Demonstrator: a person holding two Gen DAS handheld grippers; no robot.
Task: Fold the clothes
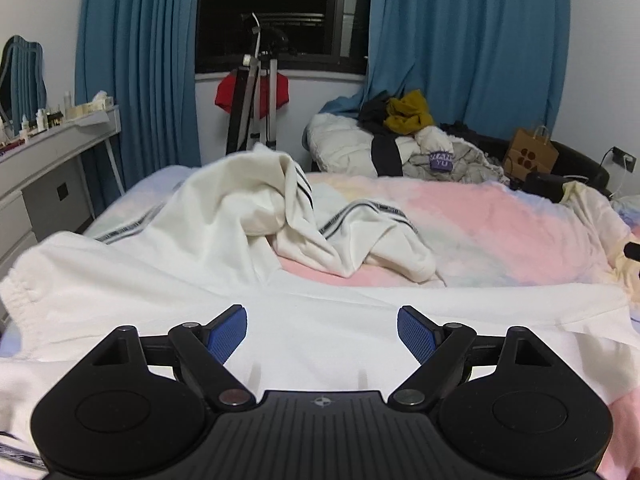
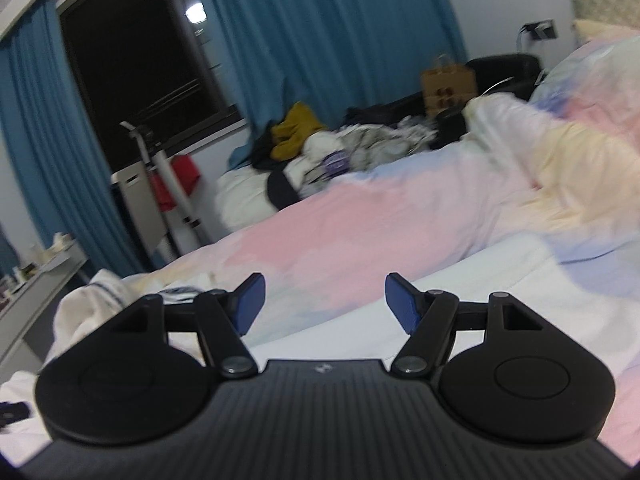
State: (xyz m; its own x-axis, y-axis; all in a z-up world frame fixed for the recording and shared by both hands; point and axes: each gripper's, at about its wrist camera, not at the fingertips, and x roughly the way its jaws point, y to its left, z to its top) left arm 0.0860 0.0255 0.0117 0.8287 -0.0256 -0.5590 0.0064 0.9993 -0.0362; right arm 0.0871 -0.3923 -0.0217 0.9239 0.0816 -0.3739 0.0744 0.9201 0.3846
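From the left wrist, the left gripper (image 1: 322,330) hovers with jaws spread wide and empty over the white garment (image 1: 224,216) lying rumpled across the pastel bed (image 1: 500,232), while from the right wrist the right gripper (image 2: 325,304) likewise gapes empty above the bed's near edge.

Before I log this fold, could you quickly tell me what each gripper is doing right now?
Left gripper: open, holding nothing, over the white garment.
Right gripper: open, holding nothing, above the bed.
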